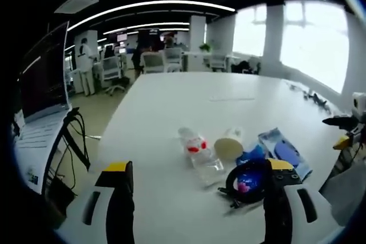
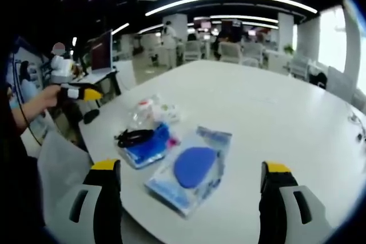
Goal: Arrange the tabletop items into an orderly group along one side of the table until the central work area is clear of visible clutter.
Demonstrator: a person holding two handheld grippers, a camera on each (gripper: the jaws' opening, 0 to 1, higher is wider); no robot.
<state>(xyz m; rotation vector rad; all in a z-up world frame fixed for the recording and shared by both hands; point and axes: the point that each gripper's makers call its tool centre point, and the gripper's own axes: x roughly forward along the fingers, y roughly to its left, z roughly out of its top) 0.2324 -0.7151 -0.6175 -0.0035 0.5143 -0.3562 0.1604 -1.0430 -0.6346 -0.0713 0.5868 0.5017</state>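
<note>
Two grippers: left gripper [image 1: 199, 198], right gripper [image 2: 190, 190], jaws spread, holding nothing.
Items: blue packet [image 2: 191, 168], bottle [image 1: 198, 152] near table [image 2: 274, 112] edge.
Far side: bare.

Your right claw [image 2: 191, 198] hangs wide open over the white desk [image 2: 274, 112], holding nothing. Between its jaws lies a clear packet with a blue oval [image 2: 191, 167]. Just left of it sit a blue pouch [image 2: 146, 147], a black cord [image 2: 132, 137] and a clear plastic bottle [image 2: 147, 111]. Your left claw [image 2: 80, 92] shows at the far left.
</note>
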